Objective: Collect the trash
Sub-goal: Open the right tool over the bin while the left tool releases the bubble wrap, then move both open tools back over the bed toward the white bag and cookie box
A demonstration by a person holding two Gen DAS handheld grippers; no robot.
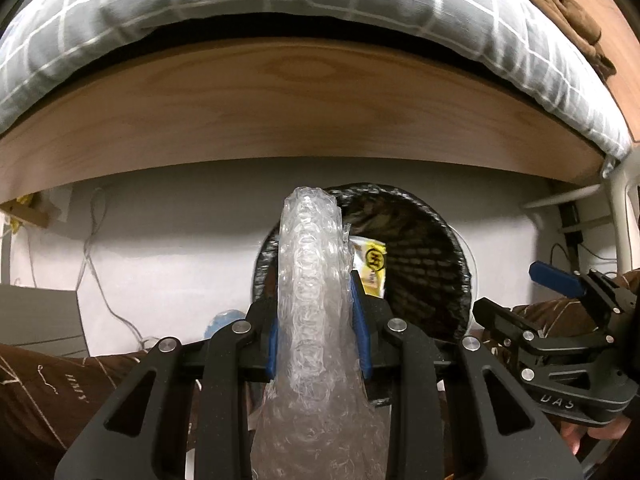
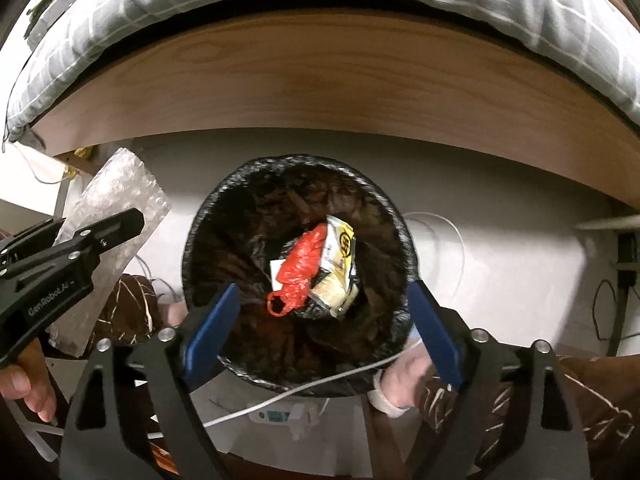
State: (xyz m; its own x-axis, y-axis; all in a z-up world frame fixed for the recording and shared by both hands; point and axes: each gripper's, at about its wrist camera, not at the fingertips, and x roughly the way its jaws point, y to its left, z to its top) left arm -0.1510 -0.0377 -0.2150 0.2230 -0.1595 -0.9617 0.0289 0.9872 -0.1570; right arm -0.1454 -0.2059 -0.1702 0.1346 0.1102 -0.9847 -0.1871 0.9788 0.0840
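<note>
Bubble wrap (image 1: pixel 316 300) is pinched by the left gripper (image 1: pixel 317 320); the right gripper (image 2: pixel 320 320) is spread over the bin (image 2: pixel 200 240), red bag (image 2: pixel 300 272) at twelve o'clock.

Bubble wrap (image 1: pixel 316 320) btm — cut off, frame edge

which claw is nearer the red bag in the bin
Right. The right claw hangs open directly above the bin, straddling the red bag. The left claw is off beside the bin's rim, shut on bubble wrap.
</note>
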